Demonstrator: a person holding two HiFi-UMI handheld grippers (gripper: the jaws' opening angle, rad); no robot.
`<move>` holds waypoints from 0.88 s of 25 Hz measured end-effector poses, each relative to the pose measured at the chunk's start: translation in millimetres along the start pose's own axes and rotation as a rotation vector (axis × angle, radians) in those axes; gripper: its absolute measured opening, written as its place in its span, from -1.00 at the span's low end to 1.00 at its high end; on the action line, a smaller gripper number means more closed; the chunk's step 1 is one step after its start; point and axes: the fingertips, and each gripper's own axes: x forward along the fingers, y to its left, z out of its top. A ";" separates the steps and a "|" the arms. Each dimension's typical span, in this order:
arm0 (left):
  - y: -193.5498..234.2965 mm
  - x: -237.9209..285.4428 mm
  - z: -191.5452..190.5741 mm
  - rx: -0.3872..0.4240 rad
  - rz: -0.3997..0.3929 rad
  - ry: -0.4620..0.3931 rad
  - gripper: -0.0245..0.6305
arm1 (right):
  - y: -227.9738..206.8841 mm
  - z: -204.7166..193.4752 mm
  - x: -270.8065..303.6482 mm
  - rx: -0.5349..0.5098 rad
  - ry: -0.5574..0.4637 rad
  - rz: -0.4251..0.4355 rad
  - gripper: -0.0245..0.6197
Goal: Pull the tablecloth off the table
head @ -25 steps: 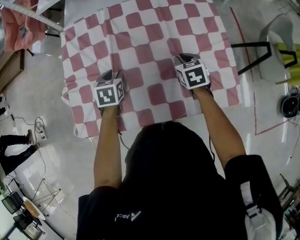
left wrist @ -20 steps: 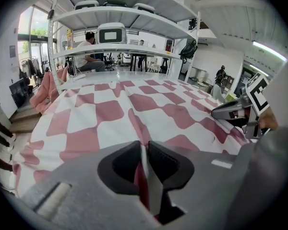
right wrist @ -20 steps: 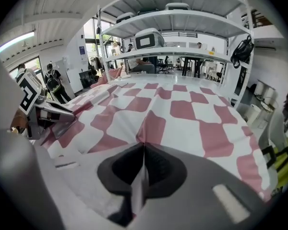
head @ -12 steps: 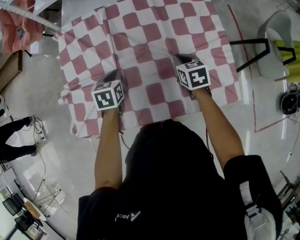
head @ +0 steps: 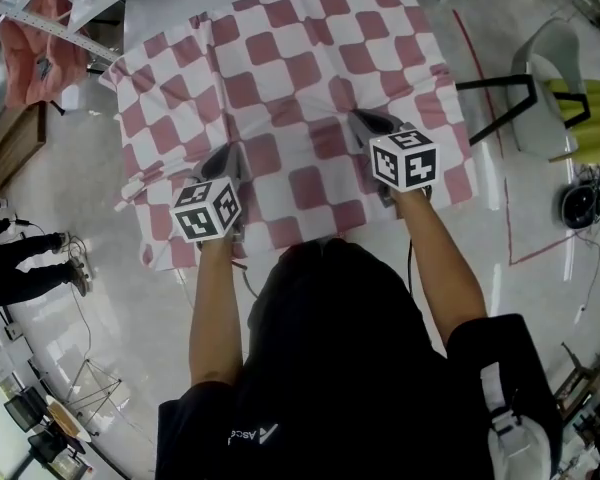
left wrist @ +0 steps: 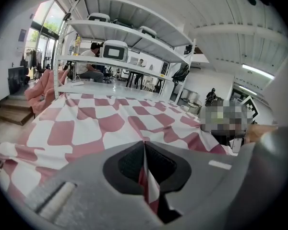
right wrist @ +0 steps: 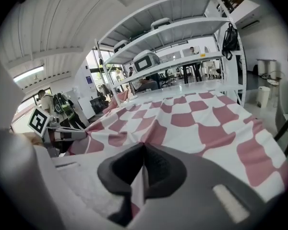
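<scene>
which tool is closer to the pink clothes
Left. The left tool grips the tablecloth on the side toward the pink clothes; the right tool grips it farther across, away from them.

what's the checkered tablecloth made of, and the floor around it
Tablecloth: looks like thin woven fabric with a matte finish. It gathers into soft ridges and wrinkles and hangs limp at its edges. Whether it is cotton or a synthetic can't be told.
Floor: hard and glossy, perhaps polished tile or coated concrete. It shows bright reflections of the lights.
</scene>
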 end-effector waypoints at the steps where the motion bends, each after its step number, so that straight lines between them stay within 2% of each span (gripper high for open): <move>1: -3.7 -3.9 0.7 0.000 -0.007 -0.011 -0.89 | 1.9 0.4 -4.6 0.005 -0.012 0.009 -0.91; 14: -68.6 -55.1 -5.6 -0.011 -0.092 -0.153 -0.89 | 18.5 -10.6 -86.1 0.087 -0.188 0.194 -0.91; 22: -86.1 -83.3 23.1 0.020 -0.120 -0.222 -0.89 | 42.3 14.7 -119.8 0.086 -0.255 0.242 -0.91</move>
